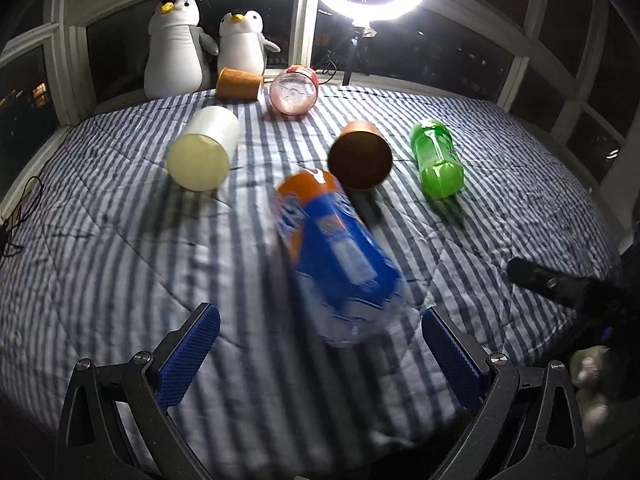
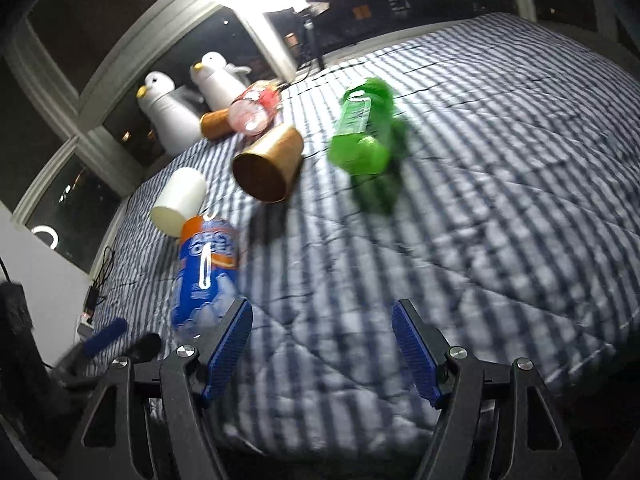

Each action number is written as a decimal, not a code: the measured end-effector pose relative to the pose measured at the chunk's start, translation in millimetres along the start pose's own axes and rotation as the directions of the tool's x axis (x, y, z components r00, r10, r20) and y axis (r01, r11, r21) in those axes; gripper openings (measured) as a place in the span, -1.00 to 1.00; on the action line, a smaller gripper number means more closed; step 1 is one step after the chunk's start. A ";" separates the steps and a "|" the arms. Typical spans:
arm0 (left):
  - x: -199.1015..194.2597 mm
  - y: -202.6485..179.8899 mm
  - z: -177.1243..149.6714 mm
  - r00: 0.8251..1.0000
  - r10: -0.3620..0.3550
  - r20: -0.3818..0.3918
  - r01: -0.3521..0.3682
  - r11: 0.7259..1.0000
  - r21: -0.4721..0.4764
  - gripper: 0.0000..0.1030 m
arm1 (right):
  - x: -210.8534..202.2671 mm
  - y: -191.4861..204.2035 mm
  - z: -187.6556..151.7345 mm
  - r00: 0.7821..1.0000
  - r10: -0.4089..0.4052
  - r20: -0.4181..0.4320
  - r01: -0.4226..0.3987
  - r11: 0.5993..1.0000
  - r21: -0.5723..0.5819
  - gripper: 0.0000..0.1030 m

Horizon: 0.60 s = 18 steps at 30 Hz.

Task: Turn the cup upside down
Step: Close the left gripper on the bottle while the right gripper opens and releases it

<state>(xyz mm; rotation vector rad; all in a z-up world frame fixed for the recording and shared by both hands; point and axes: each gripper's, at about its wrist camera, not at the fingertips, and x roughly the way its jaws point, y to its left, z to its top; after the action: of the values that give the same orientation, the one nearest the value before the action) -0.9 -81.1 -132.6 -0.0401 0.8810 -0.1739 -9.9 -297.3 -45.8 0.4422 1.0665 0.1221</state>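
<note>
I have three cups lying on their sides on the striped bedspread (image 1: pixel 120 240); the nearest is the brown cup (image 1: pixel 360 158), mouth toward me, between the orange-and-blue bottle (image 1: pixel 336 256) and the green bottle (image 1: pixel 438 160). To flip it well, I'd pinch the wall near the rim, lift clear of the soft bedding, then roll the wrist until the mouth faces down — a squashy surface may tip it. My left gripper (image 1: pixel 320 344) hovers low with jaws wide apart and empty, the bottle just ahead. My right gripper (image 2: pixel 322 344) is likewise spread and empty, tilted — aimed toward the cup.
</note>
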 end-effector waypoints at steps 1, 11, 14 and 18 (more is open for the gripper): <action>3.4 -5.8 -3.6 1.000 0.018 0.015 -0.017 1.000 -0.002 0.99 | -2.9 -4.6 -0.8 1.000 0.000 0.006 0.000 1.000 0.004 0.34; 33.7 -29.7 -13.0 0.981 0.158 0.108 -0.157 0.987 -0.015 0.99 | -12.2 -22.9 -6.7 1.000 0.022 0.023 -0.023 1.000 0.021 0.34; 40.5 -35.4 -14.4 0.975 0.183 0.125 -0.184 0.983 -0.001 0.93 | -13.7 -24.4 -5.6 0.999 0.031 0.028 -0.032 0.999 0.027 0.34; 47.8 -33.1 -17.1 0.976 0.191 0.108 -0.193 0.981 0.011 0.40 | -15.9 -22.7 -3.2 0.999 0.033 0.037 -0.033 0.999 0.021 0.34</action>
<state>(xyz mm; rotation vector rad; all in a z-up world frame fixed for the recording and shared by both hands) 11.3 -121.1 -176.5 0.0553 0.7718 -0.0005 -23.0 -321.8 -43.3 0.4802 1.0253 0.1311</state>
